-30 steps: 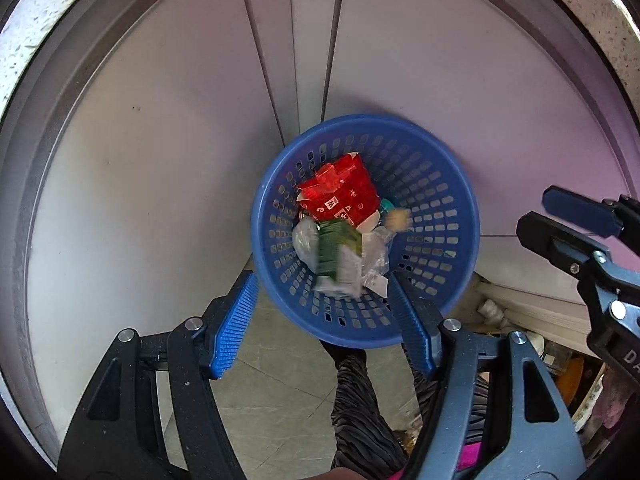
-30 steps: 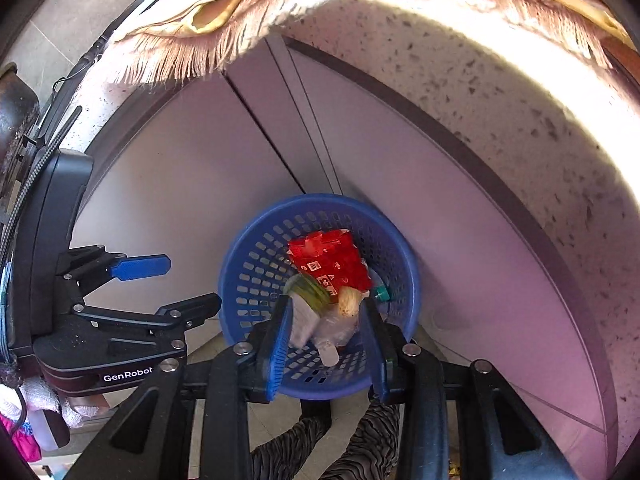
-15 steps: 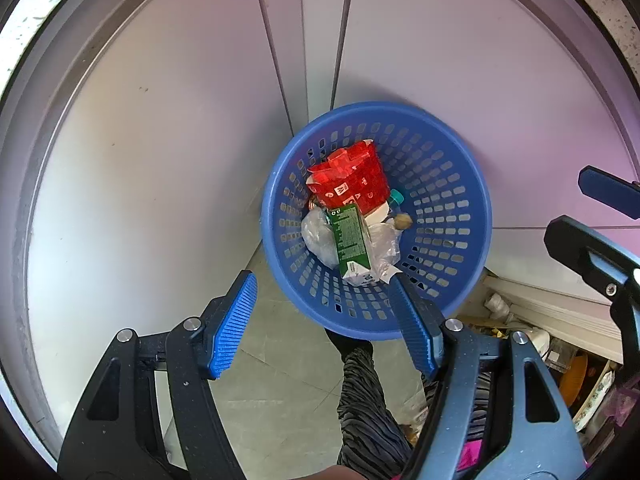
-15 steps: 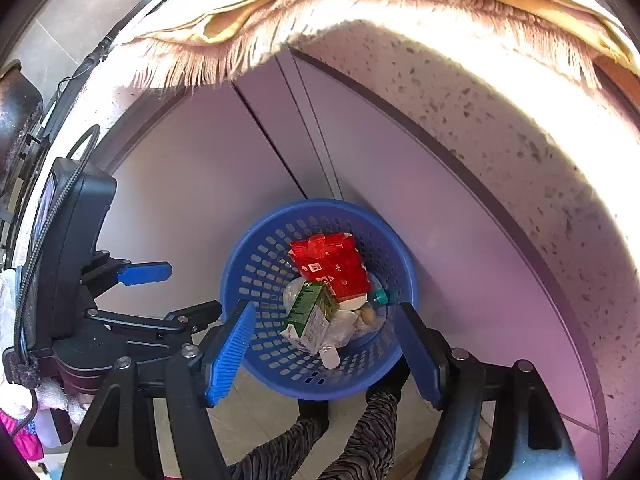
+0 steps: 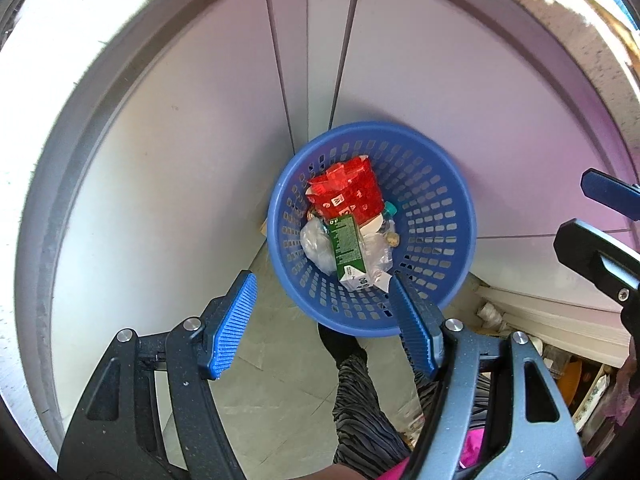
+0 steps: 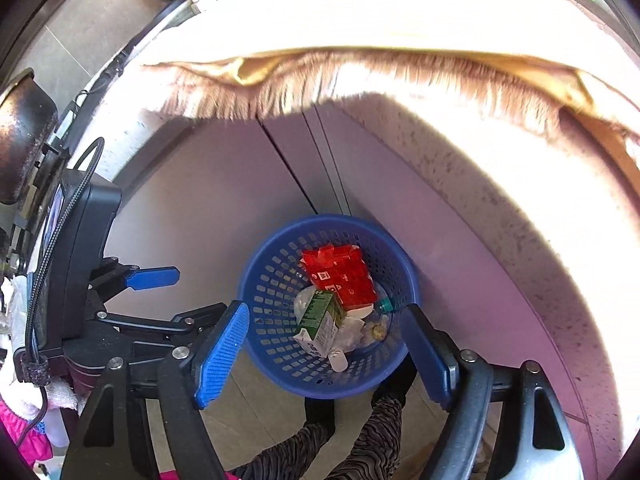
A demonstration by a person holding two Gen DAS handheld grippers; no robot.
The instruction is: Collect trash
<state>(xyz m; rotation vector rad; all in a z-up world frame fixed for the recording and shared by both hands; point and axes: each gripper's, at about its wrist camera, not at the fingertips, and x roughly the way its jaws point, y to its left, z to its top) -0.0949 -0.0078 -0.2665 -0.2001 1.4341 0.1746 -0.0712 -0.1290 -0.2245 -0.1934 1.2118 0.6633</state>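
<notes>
Left gripper (image 5: 322, 322): ribbed blue pads spread wide, nothing between them. Right gripper (image 6: 324, 356): jaws opening, empty, above the basket. Below, on grey floor tile, a round blue perforated plastic basket (image 5: 452, 216) stands against pale flat cabinet doors (image 5: 192, 128). Inside lie a green-and-white carton (image 5: 347, 250), crumpled clear plastic (image 5: 316, 242) and a red carton (image 5: 346, 194). Above, a speckled stone counter edge (image 6: 520, 200)

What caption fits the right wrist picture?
Open right gripper above a blue basket holding a green carton and red pack.
</notes>
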